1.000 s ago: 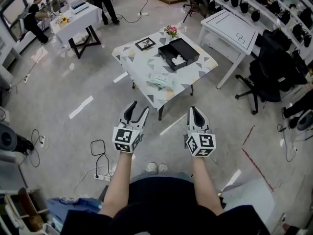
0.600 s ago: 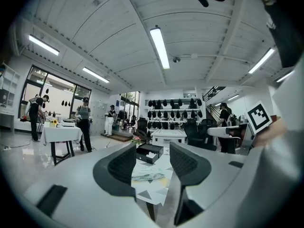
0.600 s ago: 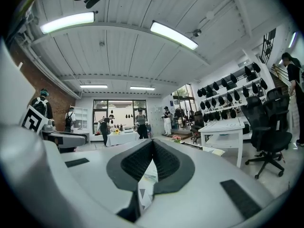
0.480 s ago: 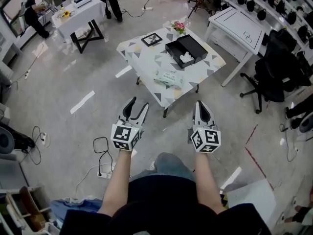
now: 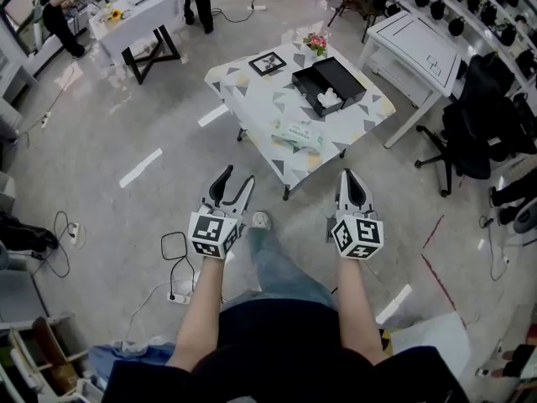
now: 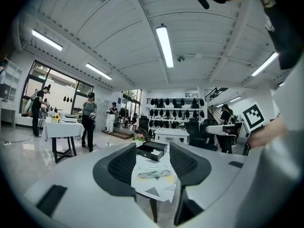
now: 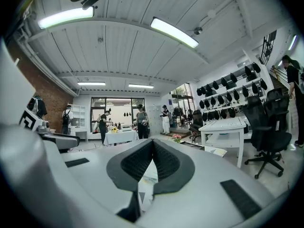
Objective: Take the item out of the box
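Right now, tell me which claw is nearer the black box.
Right. The right claw is short of the table, nearly facing the black box; the left claw is farther left.

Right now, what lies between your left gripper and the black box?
Between the left gripper and the black box, the head view shows bare floor, then the table with a flat greenish packet lying on it.

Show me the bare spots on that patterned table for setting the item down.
Bare cloth lies on the triangle-patterned table between the black-framed picture and the flat green packet, and near the right corner in front of the open black box. The far corner, with pink flowers beside the box, is crowded.
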A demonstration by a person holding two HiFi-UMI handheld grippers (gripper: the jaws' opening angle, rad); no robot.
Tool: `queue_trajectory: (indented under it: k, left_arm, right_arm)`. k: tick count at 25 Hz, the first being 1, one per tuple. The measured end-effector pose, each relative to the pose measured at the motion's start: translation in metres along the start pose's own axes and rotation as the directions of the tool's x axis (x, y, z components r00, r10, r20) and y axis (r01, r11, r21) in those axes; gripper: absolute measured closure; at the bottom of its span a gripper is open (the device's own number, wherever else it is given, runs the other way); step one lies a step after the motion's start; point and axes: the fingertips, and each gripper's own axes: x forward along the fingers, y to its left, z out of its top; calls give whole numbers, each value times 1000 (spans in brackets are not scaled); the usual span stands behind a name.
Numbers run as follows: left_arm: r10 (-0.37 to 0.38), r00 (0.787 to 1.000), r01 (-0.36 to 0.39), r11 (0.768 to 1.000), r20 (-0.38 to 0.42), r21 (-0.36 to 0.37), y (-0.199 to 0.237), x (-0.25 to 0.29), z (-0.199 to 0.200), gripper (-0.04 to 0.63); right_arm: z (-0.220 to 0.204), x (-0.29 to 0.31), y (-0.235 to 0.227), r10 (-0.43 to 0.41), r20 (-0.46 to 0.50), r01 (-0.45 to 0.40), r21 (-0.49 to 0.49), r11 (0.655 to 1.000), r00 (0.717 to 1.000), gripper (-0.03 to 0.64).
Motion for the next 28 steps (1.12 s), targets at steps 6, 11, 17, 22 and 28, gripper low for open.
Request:
queue_trajectory:
  k: [6, 11, 17, 22, 28]
  left_arm:
    - [23, 1000, -23, 1000, 2, 5, 39, 15, -6, 377]
    - [42, 999, -42, 999, -21, -2, 88, 41, -14, 377]
    - [14, 999, -15, 1000, -32, -20, 131, 91, -8, 377]
    - [-32, 998, 31, 999, -53, -11, 156, 131, 3, 377]
    - [-82, 994, 83, 997, -78, 6, 183, 176, 9, 377]
  right_arm:
    - [-9, 48, 12, 25, -6, -25, -17, 1000, 1000, 615]
    - [-14, 108, 21, 38, -27, -38, -30, 999, 999, 615]
    - [-15, 170, 27, 21, -49, -22, -18, 1000, 999, 615]
    - [-11, 209, 20, -21, -59, 21, 2, 1000, 998, 614]
    - [-10, 250, 6, -77, -49, 79, 29, 996, 996, 615]
